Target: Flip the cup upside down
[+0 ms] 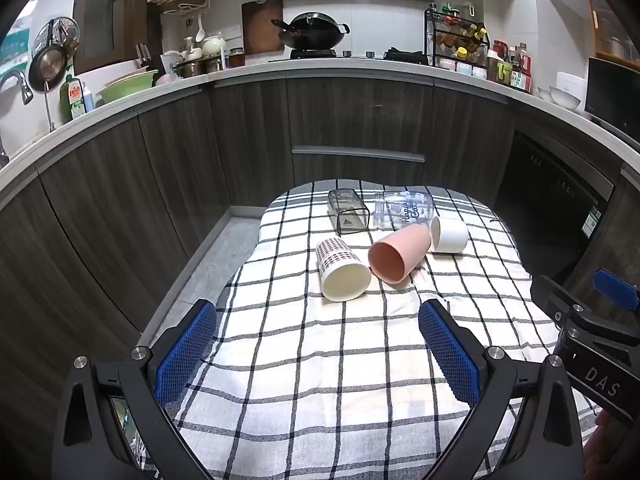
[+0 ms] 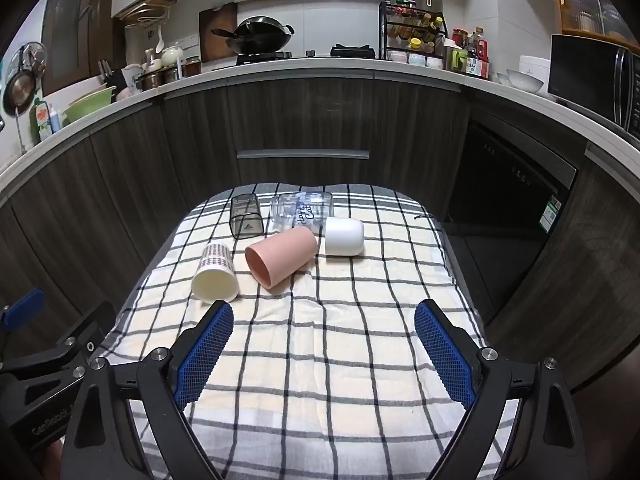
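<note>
Grippers, two, both with blue-padded fingers spread wide and holding nothing: left gripper (image 1: pixel 318 346) and right gripper (image 2: pixel 324 350) hover side by side over the near part of a checked cloth (image 1: pixel 328 392) on a table, touching no cup. Cups, five, all lying on their sides toward the far end of the cloth: patterned white cup (image 1: pixel 342 270), mouth toward the cameras, nearest the left gripper; pink cup (image 1: pixel 400 254) just beside it on the right, mouth also facing the cameras; plain white cup (image 1: pixel 450 234) at the pink cup's base, touching or nearly so; smoky square tumbler (image 1: pixel 348 212) and clear printed cup (image 1: pixel 404 208) behind them. Cloth between grippers and cups is bare. Backdrop: dark wood cabinets (image 1: pixel 248 140), counter with wok (image 1: pixel 314 34), spice rack (image 1: pixel 458 38), green basin (image 1: pixel 128 86).
</note>
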